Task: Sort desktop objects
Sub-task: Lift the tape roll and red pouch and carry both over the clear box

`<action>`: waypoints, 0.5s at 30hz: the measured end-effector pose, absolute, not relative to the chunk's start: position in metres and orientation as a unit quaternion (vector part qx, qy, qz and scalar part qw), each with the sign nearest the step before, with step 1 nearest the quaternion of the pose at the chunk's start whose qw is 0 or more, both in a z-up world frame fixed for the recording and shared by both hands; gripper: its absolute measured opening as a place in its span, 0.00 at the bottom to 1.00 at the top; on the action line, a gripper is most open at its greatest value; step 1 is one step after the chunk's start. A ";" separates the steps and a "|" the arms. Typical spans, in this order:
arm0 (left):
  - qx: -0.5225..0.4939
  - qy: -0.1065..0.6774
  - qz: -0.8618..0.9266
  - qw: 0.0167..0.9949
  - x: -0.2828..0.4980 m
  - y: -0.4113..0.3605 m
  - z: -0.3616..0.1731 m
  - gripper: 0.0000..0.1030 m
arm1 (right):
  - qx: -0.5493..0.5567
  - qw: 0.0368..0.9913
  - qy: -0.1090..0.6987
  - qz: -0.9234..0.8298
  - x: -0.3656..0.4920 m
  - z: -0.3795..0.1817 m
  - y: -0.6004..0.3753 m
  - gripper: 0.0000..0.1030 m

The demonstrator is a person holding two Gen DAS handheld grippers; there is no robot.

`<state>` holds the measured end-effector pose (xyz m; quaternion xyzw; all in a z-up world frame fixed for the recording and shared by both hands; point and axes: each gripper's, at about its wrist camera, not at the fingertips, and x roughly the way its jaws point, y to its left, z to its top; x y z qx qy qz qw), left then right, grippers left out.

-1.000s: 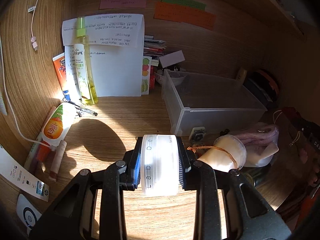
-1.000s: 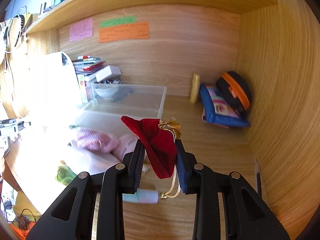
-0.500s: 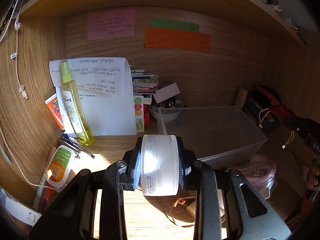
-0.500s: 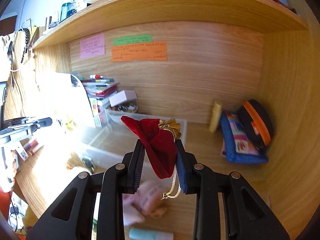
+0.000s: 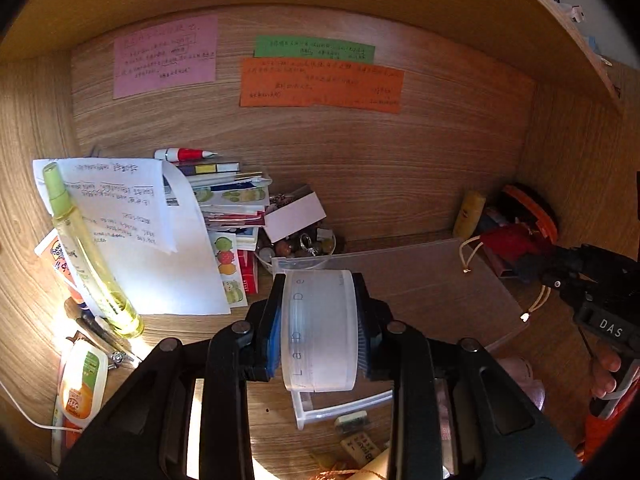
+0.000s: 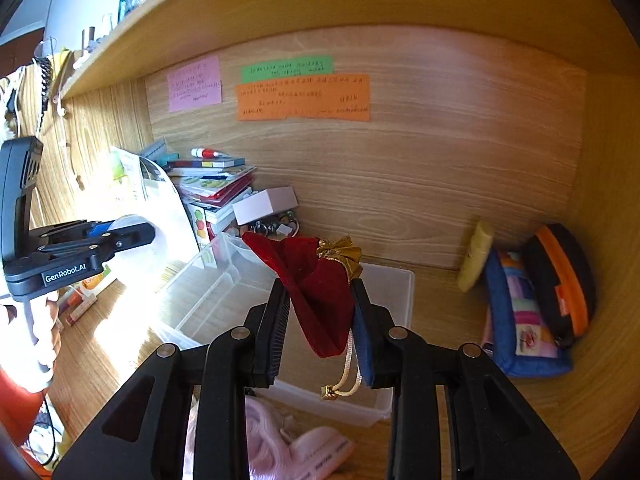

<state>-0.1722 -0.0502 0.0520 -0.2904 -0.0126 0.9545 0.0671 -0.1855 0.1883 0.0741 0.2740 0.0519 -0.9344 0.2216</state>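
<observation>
Over the clear bin: both grippers hang above the clear plastic bin [image 5: 432, 280] on the wooden desk [image 5: 280, 420], under a shelf.
Left gripper [image 5: 319, 332]: clenched on a frosted white jar [image 5: 319, 330] with faint lettering, pads pressed to both its sides.
Right gripper [image 6: 322, 320]: grasping a red velvet pouch [image 6: 316, 288] with gold trim; its cream drawstring [image 6: 348, 368] dangles below the jaws.
Only in the left view: a yellow-green spray bottle [image 5: 86, 256] leaning on handwritten sheets [image 5: 152, 248], an orange-and-green tube [image 5: 80, 384], pens by the bright patch of sun, and small erasers [image 5: 352, 420] in front of the bin's near corner.
Only in the right view: a blue patterned pouch [image 6: 520, 320] and a black case with an orange zip [image 6: 560, 280] standing against the right wall, both seen clearly; a pink cloth [image 6: 288, 448] beneath the gripper.
In both views: pink, green and orange notes [image 6: 304, 96] on the back panel, a book stack [image 5: 228, 200], a bowl of trinkets [image 5: 304, 244].
Cross-sight: the left view catches the red pouch at its right edge; the right view shows the left gripper at its left edge, a hand [image 6: 44, 332] on its handle.
</observation>
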 end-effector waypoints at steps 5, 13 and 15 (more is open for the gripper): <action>-0.300 -0.011 0.951 0.077 -0.192 -0.042 0.046 0.28 | 0.290 0.229 0.057 -0.927 -0.202 0.068 0.179 0.26; -0.333 -0.001 0.938 0.094 -0.217 -0.027 0.022 0.28 | 0.336 0.241 0.061 -0.908 -0.224 0.039 0.168 0.26; -0.344 0.004 0.934 0.098 -0.222 -0.024 0.015 0.28 | 0.345 0.238 0.064 -0.906 -0.227 0.033 0.168 0.26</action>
